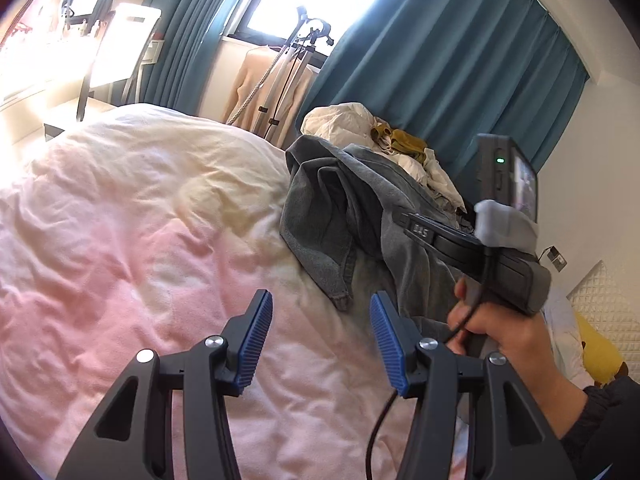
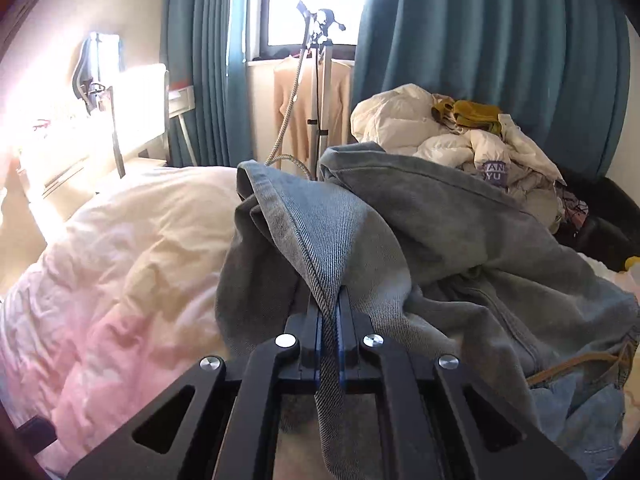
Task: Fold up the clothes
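teal curtains [image 2: 480, 60] are hanging across the far wall, with a bright window between them and a clothes steamer stand [image 2: 320, 80] in front of it. below that i'm looking at a bed covered by a rumpled pink and cream duvet [image 1: 140, 220]. a pair of grey jeans [image 2: 440, 232] is lying crumpled on the duvet's right side, and behind it a heap of white and mustard clothes [image 2: 460, 132] is sitting near the curtains.

my right gripper [image 2: 331, 312] is clenched tight on a seamed edge of the jeans, the denim running up from between the blue pads and draping over into a raised fold. in the left wrist view i'm seeing that same tool from the side, a hand [image 1: 500, 332] wrapping its handle, its nose buried in the jeans.

my left gripper [image 1: 320, 344] is hovering over bare duvet just beside the jeans, its fingers [image 1: 256, 340] standing apart with nothing between them.
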Demonstrator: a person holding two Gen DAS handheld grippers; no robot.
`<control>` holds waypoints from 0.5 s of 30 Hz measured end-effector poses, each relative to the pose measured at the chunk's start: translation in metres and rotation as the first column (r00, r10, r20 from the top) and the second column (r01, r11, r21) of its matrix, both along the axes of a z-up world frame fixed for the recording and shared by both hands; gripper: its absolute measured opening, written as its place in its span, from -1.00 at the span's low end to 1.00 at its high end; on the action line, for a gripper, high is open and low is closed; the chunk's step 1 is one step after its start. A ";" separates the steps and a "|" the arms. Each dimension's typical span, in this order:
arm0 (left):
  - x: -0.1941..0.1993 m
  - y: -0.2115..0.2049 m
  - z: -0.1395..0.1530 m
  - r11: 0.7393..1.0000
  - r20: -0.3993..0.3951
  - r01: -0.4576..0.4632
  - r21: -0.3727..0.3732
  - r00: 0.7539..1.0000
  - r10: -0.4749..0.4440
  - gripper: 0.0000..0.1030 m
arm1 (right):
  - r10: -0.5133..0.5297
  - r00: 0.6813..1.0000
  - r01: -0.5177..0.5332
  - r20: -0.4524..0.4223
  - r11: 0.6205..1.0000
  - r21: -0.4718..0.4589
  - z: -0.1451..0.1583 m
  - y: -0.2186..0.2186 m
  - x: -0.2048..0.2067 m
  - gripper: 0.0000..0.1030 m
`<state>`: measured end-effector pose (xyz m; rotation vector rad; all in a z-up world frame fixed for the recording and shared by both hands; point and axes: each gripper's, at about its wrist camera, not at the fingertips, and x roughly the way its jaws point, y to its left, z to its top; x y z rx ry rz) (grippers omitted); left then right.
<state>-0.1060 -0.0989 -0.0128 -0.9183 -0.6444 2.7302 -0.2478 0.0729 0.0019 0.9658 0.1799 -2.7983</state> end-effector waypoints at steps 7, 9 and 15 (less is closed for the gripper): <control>0.006 -0.008 0.007 0.995 -0.011 0.015 0.099 1.000 -0.014 0.02 | 0.086 0.995 -0.087 -0.044 0.996 -0.010 0.059 0.018 0.090 -0.93; 0.010 -0.009 0.010 0.989 -0.023 0.044 0.140 0.999 -0.041 0.02 | 0.108 0.993 -0.108 -0.052 0.994 -0.009 0.068 0.026 0.119 -0.93; 0.021 -0.003 0.018 0.967 -0.051 0.152 0.202 0.988 -0.144 0.02 | 0.146 0.989 -0.147 -0.028 0.989 -0.023 0.063 0.052 0.192 -0.93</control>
